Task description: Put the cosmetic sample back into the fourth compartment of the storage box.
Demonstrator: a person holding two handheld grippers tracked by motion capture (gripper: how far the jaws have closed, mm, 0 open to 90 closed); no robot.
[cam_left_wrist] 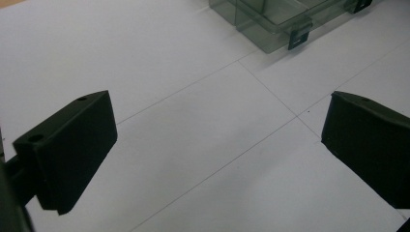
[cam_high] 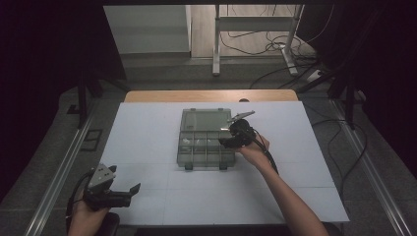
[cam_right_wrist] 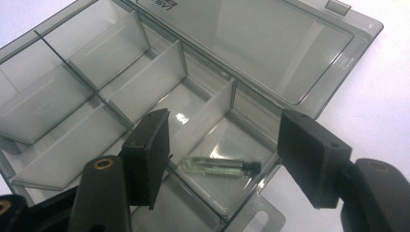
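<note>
A clear grey compartment box (cam_high: 196,160) lies open in the middle of the white table, its lid (cam_high: 205,119) folded back flat. In the right gripper view a small glass vial with a black cap (cam_right_wrist: 220,167) lies in one compartment of the box (cam_right_wrist: 87,92). My right gripper (cam_right_wrist: 225,152) hangs open just above that vial, one jaw on each side of it, and in the high view my right gripper (cam_high: 227,141) sits over the box's right side. My left gripper (cam_high: 129,192) rests open near the table's front left, and in its own view my left gripper (cam_left_wrist: 217,145) has nothing between its jaws.
The white table surface (cam_high: 147,142) spreads wide around the box, with thin seam lines (cam_left_wrist: 270,92) crossing it. A box corner with a latch (cam_left_wrist: 297,39) lies ahead of the left gripper. Cables (cam_high: 260,46) and table legs stand on the floor behind.
</note>
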